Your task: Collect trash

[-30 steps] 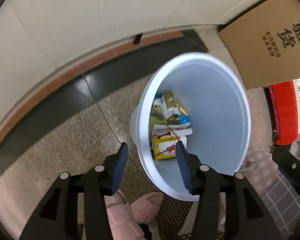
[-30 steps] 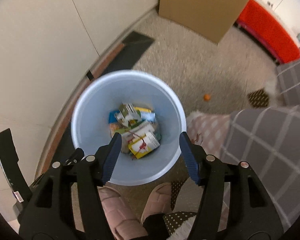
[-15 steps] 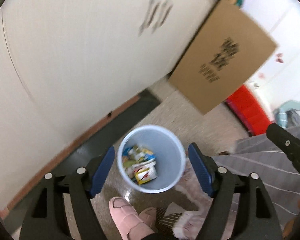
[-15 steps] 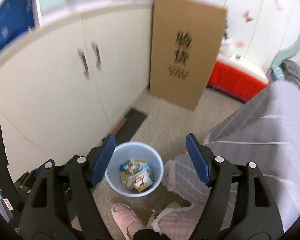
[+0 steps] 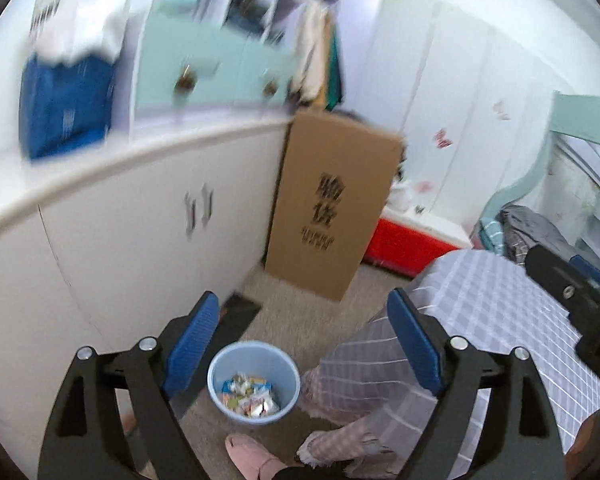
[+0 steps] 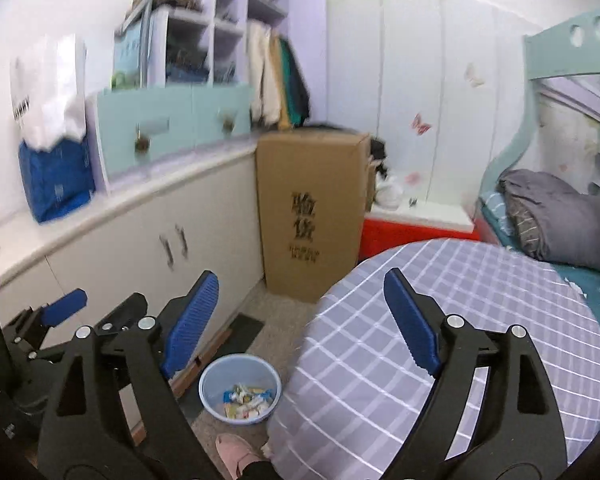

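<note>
A light blue bin point(image 5: 216, 368) stands on the floor far below, with several colourful wrappers point(image 5: 250, 396) lying in it. It also shows in the right wrist view point(image 6: 208, 380) with the wrappers point(image 6: 246, 398). My left gripper point(image 5: 304, 340) is open and empty, high above the bin. My right gripper point(image 6: 298, 320) is open and empty too, level with it. The left gripper's body point(image 6: 60, 312) shows at the left edge of the right wrist view.
A white cabinet point(image 5: 120, 248) runs along the left. A tall cardboard box point(image 5: 332, 208) leans at its end, with a red box point(image 5: 404, 240) behind. My checked trouser leg point(image 6: 440, 320) and pink slipper point(image 5: 252, 456) are beside the bin. A bed point(image 6: 560, 220) stands at right.
Both grippers have risen far up and away from the bin, which now looks small below. Both jaws have opened wider. The view now takes in the room.
</note>
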`<state>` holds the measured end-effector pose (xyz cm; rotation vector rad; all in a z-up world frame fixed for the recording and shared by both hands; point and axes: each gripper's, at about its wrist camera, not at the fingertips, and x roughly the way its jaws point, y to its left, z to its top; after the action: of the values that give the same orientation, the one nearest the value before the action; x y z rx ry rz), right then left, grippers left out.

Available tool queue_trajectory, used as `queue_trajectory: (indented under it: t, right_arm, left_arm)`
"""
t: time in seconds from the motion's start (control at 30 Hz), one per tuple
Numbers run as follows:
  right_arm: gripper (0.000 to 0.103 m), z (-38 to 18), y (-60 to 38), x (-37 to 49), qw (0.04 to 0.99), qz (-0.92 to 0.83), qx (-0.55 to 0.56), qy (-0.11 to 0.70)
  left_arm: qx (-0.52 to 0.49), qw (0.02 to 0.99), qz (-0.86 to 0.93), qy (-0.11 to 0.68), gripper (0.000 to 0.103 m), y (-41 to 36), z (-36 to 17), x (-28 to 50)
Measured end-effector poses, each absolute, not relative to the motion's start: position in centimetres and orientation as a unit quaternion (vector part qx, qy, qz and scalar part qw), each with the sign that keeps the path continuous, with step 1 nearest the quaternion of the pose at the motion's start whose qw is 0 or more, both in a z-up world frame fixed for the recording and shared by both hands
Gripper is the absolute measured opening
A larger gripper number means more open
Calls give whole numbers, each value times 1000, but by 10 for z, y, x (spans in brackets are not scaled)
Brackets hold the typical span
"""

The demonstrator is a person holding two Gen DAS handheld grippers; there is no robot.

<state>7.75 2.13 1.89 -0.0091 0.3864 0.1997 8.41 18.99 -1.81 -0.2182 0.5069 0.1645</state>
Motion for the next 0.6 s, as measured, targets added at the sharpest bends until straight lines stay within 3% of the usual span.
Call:
queue_trajectory:
  t: [0.27,0.6]
  right_arm:
    - [88,36,-49,10,988,66,29,138]
    - [91,31,-91,-37,993,36,31,106]
  left_arm:
    - [-45,982,35,183,92,116,33,25]
    - [-27,987,-6,158,94,65,43,-15]
